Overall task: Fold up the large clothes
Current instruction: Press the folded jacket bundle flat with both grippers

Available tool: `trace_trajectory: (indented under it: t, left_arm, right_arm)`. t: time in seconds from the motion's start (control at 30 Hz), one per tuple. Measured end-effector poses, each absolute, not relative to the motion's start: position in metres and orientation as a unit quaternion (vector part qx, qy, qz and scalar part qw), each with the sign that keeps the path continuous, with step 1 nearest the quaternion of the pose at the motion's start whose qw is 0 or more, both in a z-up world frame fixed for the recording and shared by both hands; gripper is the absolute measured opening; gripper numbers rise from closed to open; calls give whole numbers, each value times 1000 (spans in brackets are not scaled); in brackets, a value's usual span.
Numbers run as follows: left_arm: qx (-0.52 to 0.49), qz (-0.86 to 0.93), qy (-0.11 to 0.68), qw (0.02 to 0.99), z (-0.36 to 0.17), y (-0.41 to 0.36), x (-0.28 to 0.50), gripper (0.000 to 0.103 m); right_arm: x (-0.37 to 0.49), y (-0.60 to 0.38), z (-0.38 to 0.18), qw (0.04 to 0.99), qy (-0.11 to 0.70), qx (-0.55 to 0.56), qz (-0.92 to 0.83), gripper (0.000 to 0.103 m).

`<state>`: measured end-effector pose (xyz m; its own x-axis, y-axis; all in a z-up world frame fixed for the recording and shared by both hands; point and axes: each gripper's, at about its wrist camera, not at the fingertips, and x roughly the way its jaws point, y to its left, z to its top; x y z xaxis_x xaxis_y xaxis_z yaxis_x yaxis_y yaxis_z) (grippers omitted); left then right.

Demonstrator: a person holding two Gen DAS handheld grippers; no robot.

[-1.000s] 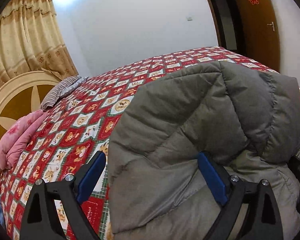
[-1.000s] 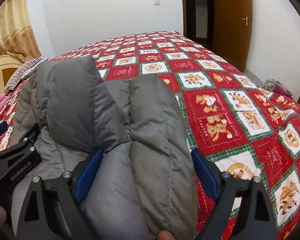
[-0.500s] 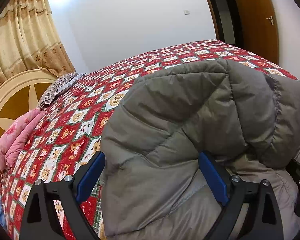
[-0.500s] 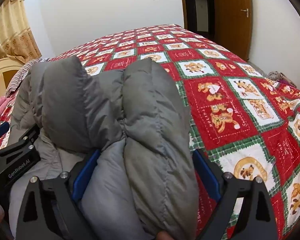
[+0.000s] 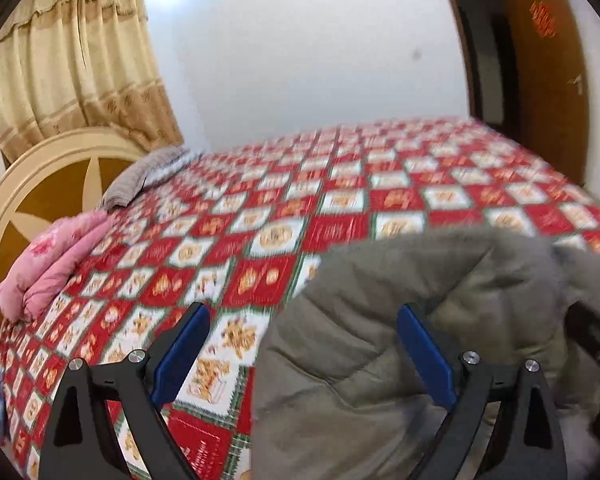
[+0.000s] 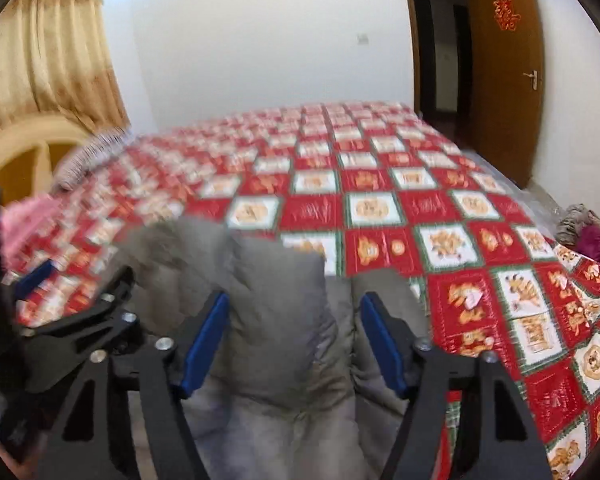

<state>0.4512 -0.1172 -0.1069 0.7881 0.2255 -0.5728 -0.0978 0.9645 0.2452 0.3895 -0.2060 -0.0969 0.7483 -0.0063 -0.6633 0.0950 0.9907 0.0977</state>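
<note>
Both grippers spread over a grey padded jacket on the bed.

Left gripper stands wide open, the jacket bunched against its right finger only; right gripper has its fingers parted with a fold of jacket between them, though blur hides whether the pads touch it. Around lies a red checked bedspread, pink bedding near the headboard.

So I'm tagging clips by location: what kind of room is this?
A home bedroom, most likely: a wide bed under a red patchwork quilt, a rounded headboard with a striped pillow, and curtains.
</note>
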Motion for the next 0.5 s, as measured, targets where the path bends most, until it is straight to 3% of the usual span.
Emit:
trace_trajectory:
  t: [0.1, 0.5]
  left_arm:
    - [78, 86, 337, 934, -123, -111, 460, 95]
    - [43, 68, 366, 927, -150, -103, 471, 99]
  right_arm:
    - [398, -215, -124, 921, 377, 94, -33, 69]
    - [398, -225, -144, 918, 386, 91, -25, 70]
